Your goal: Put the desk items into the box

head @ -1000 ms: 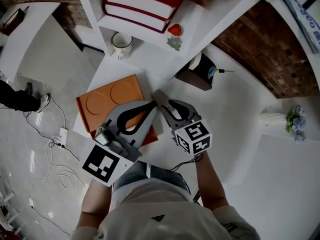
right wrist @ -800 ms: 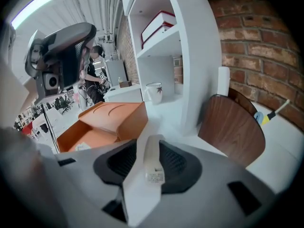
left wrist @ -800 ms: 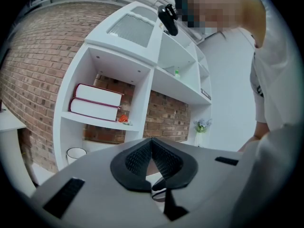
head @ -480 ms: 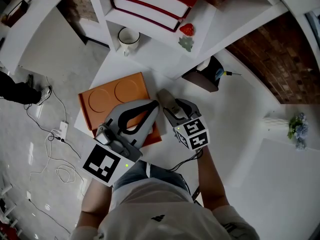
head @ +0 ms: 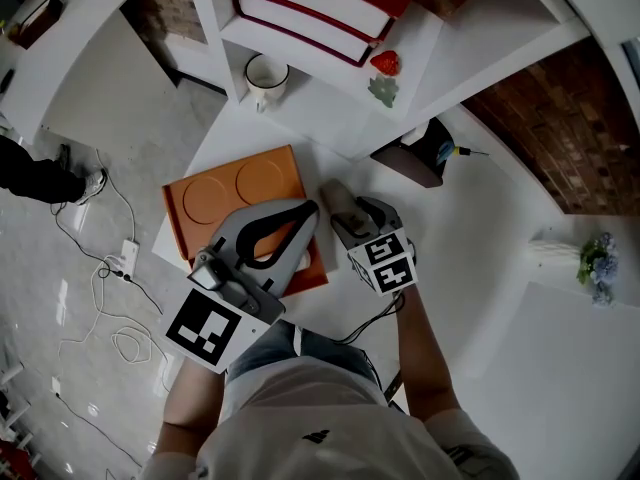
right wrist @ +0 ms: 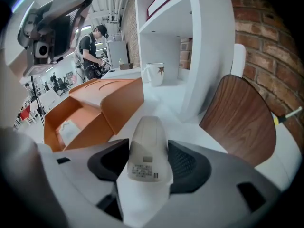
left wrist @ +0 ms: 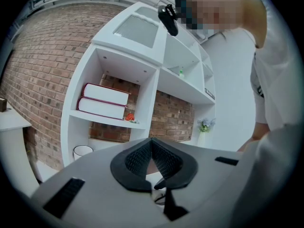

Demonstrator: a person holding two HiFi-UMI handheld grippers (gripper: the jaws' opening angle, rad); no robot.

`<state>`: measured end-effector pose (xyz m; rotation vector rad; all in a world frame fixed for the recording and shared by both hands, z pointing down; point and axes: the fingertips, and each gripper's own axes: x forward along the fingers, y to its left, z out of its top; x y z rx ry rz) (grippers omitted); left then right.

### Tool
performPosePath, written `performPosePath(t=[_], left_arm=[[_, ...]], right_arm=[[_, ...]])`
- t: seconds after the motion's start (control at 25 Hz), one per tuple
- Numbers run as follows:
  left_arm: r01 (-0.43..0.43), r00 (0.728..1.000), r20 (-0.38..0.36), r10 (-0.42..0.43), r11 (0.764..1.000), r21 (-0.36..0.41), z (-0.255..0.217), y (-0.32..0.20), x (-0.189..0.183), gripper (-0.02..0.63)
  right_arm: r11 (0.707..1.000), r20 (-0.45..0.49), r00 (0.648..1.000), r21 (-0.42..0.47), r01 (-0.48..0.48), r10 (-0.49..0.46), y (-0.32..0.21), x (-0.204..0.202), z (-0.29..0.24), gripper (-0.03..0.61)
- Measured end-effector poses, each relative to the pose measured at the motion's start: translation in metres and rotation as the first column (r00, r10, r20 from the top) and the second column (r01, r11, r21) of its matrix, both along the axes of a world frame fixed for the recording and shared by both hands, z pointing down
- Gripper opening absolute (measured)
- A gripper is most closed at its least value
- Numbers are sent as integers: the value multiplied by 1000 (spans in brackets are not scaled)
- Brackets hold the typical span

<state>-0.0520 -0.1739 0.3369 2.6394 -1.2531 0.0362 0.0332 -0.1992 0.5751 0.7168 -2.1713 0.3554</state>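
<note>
Forward, left hand-held gripper [head: 311, 209] over box [head: 215, 194]

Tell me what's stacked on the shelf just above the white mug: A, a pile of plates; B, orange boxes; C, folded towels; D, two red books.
D: two red books lie flat, one on the other, on the shelf above the white mug.
</note>
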Motion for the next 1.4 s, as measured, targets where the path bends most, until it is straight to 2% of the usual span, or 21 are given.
performPosePath(t=[0.4, 0.6, 1.04, 1.4], left_arm=[[9, 1000, -5, -9, 1000, 3, 0, 1, -4, 12], [6, 1000, -6, -6, 1000, 12, -4, 6, -2, 12], [25, 1000, -13, -25, 999, 35, -13, 17, -5, 12], [47, 999, -16, -46, 997, 65, -26, 34, -3, 14]], right_arm=[[999, -14, 1000, -35, -28, 28, -2, -1, 7, 272], [997, -8, 998, -47, -64, 63, -1, 1, 3, 258], [997, 100, 993, 44, -67, 62, 6, -4, -50, 258], [993, 187, 982, 114, -32, 11, 20, -18, -97, 256]])
